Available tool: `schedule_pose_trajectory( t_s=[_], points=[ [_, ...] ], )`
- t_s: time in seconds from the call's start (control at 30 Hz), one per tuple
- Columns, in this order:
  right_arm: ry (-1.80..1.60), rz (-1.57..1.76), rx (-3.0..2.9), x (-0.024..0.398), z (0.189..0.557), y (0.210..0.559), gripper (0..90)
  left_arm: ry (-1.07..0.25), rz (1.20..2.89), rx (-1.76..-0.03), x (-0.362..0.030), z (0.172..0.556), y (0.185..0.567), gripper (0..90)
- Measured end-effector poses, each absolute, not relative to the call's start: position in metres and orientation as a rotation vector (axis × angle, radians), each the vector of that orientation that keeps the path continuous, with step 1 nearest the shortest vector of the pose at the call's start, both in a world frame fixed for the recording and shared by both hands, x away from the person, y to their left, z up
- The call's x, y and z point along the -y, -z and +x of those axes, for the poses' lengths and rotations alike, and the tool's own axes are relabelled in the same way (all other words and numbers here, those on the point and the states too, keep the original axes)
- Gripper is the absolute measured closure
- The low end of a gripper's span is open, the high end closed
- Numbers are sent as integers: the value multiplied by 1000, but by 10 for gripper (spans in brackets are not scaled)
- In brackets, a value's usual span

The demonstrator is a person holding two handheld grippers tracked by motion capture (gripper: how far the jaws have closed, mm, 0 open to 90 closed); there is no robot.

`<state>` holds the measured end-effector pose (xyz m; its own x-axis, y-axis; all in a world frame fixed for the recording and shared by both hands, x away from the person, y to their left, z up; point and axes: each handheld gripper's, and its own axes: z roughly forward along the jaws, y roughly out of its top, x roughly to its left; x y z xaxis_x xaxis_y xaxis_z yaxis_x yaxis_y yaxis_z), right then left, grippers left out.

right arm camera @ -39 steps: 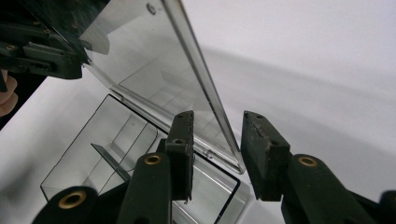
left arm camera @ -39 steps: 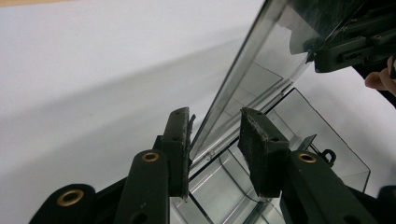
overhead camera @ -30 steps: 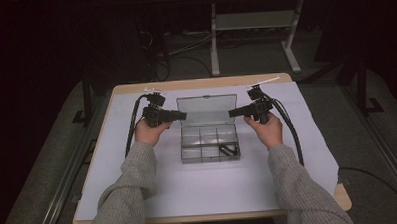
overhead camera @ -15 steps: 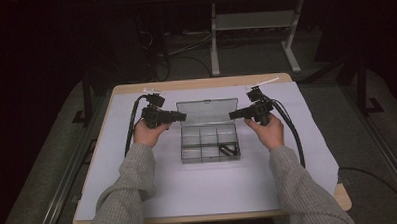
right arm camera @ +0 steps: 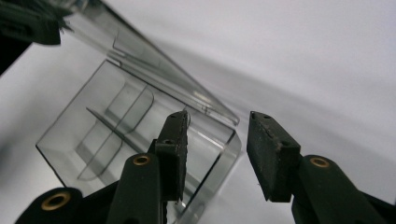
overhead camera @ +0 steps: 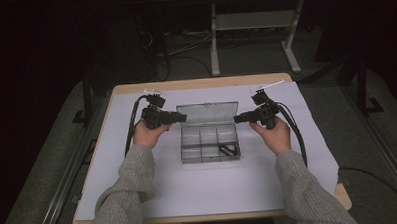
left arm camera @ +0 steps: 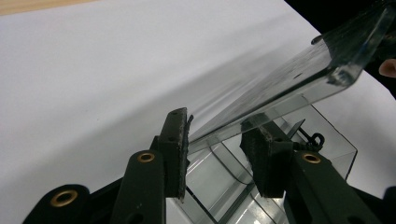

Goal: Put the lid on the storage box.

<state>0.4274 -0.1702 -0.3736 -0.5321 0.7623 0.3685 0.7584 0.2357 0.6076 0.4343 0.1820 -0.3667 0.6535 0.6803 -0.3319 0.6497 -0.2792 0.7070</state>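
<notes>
clear compartment box (overhead camera: 209,141) sits on the white table cover (overhead camera: 199,192), lid (overhead camera: 207,113) standing open. left gripper (left arm camera: 215,140) has the lid's edge between its 2 fingers (left arm camera: 176,140). its jaws just eased apart a bit and i can't really tell if the pads touch it. right gripper (right arm camera: 217,144) has just been opening too, the box's corner just left of its gap, nothing gripped.

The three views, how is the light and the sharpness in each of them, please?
High view: bright white table cover, very dark room behind, clear box somewhat soft. Left gripper view: jaws sharp, open lid blurred toward its far end, faint shadow on the cover. Right gripper view: near jaws sharp, box and lid soft, small glare on the lid's edge.
</notes>
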Motion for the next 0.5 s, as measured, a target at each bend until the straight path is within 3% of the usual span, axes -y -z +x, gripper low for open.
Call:
schedule_pose_trajectory(
  t_s=[0.5],
  points=[
    [-1108, 1481, -2497, 172, 408, 372, 792, -49, 2017, -1019, -182, 428, 365, 583]
  ],
)
